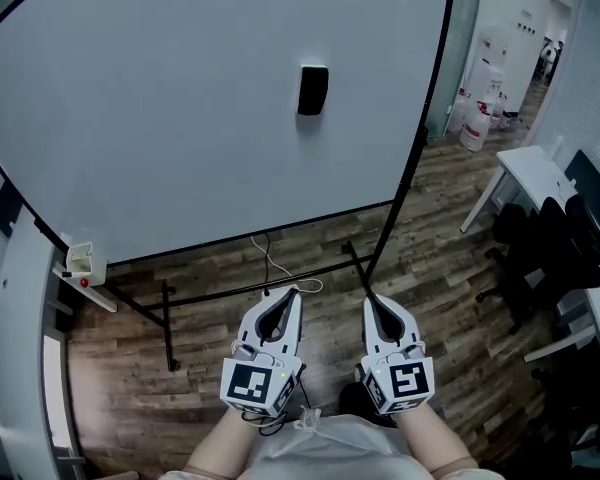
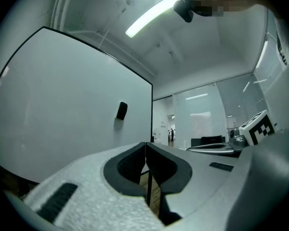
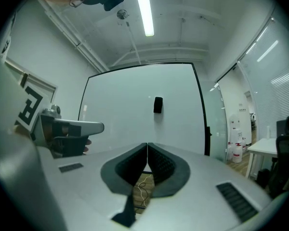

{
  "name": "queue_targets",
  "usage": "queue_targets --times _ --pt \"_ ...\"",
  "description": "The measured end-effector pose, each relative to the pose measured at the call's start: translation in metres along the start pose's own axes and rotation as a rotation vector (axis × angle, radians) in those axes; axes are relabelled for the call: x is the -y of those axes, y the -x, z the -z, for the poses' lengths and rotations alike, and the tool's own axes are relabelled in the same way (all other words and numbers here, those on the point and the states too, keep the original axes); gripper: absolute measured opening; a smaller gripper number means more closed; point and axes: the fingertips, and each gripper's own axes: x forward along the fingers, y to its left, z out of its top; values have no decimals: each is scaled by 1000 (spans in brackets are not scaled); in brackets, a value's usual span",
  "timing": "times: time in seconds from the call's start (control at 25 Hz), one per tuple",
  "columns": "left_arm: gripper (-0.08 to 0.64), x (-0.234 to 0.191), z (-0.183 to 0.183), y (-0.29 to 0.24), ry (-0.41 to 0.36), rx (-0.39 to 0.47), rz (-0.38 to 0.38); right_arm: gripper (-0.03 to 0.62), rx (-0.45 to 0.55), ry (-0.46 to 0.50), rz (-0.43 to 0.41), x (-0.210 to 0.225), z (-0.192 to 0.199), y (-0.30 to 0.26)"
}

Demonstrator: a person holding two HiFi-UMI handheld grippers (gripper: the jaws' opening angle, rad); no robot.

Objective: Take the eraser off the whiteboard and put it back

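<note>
**Head view:** The eraser (image 1: 313, 90) sits on the whiteboard (image 1: 180, 118), right of centre, untouched. The left tongs (image 1: 291, 294) and right tongs (image 1: 371, 301) are side by side over the wooden floor (image 1: 310, 243), well apart from the board.

**Left gripper view:** The tongs are together with nothing between them. The eraser lies ahead, slightly left of their line.

**Right gripper view:** The tongs are together and empty, with the eraser almost dead ahead.

**Assessment:** This is the approach step. The next move calls for opening one pair and closing in on the eraser.

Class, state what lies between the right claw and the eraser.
In the head view, bare whiteboard, its black lower edge, a stand bar and wood floor separate the right claw from the eraser.
</note>
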Motion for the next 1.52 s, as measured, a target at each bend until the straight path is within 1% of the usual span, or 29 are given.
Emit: queue_targets --times 0.08,0.2,0.32,0.48,0.64,0.88,0.96,1.04,1.12,1.24,1.36,1.4,1.44,1.52 --pt "17 -8 4 -16 -2 -3 -25 26 4 -2 -26 11 2 -21" --pt "17 -20 9 -45 -10 -9 -83 26 12 -17 -83 30 5 -52" --pt "17 -19 11 -80 -29 -17 -121 26 22 -12 -141 59 3 -76" --pt "17 -27 2 -131 -36 14 -199 26 23 -13 -210 101 -5 -123" --pt "17 -44 -4 -173 -36 32 -274 26 36 8 -309 122 -19 -167" --pt "17 -54 -8 -222 -47 64 -361 26 34 18 -384 161 -22 -217" --pt "17 -57 -13 -232 -51 82 -375 26 33 20 -410 165 -23 -231" --pt "17 -63 -18 -240 -52 97 -386 26 20 24 -456 162 -24 -241" --pt "17 -69 -22 -247 -65 92 -391 26 16 34 -494 154 -27 -249" --pt "18 -81 -25 -258 -90 64 -394 26 17 53 -509 146 -33 -260" --pt "20 -90 -38 -262 -113 71 -395 26 13 51 -509 139 -36 -265" --pt "46 -93 -44 -264 -128 74 -394 26 14 51 -508 136 -38 -267" --pt "121 -95 -51 -267 -145 76 -389 26 16 55 -508 134 -40 -268" --pt "205 -99 -64 -276 -185 80 -382 26 13 66 -507 131 -43 -270"
